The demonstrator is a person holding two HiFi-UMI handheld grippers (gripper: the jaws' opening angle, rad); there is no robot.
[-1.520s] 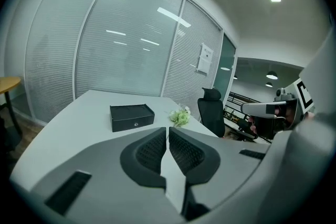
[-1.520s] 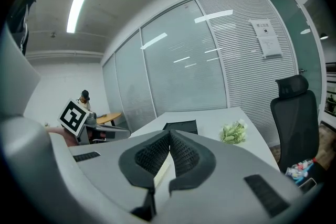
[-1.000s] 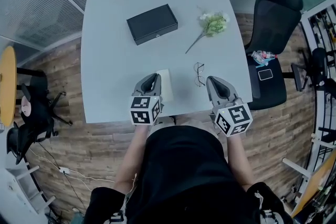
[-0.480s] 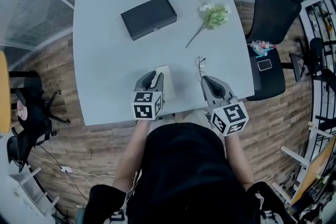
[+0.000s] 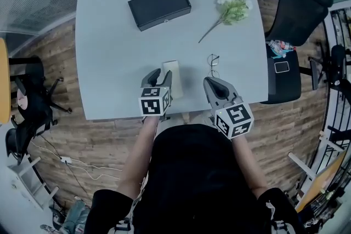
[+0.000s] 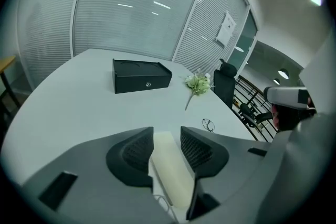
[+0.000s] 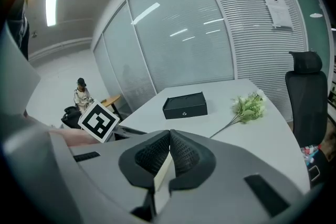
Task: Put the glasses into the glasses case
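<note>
Well, wall notice (image 6: 227,29) beyond glasses (image 6: 208,125) illegible.

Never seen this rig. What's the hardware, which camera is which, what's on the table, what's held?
No robot here: a person holds a two-jaw claw in each hand. One picture comes from a camera on the person's head, looking steeply down. The other two come from cameras riding on each claw, looking along its jaws. On the table lie a black box, a flower sprig, glasses and a cream oblong object. The left claw has just been opening its jaws, which stand either side of that object without pressing it. The right claw is shut, holding nothing I can make out.
</note>
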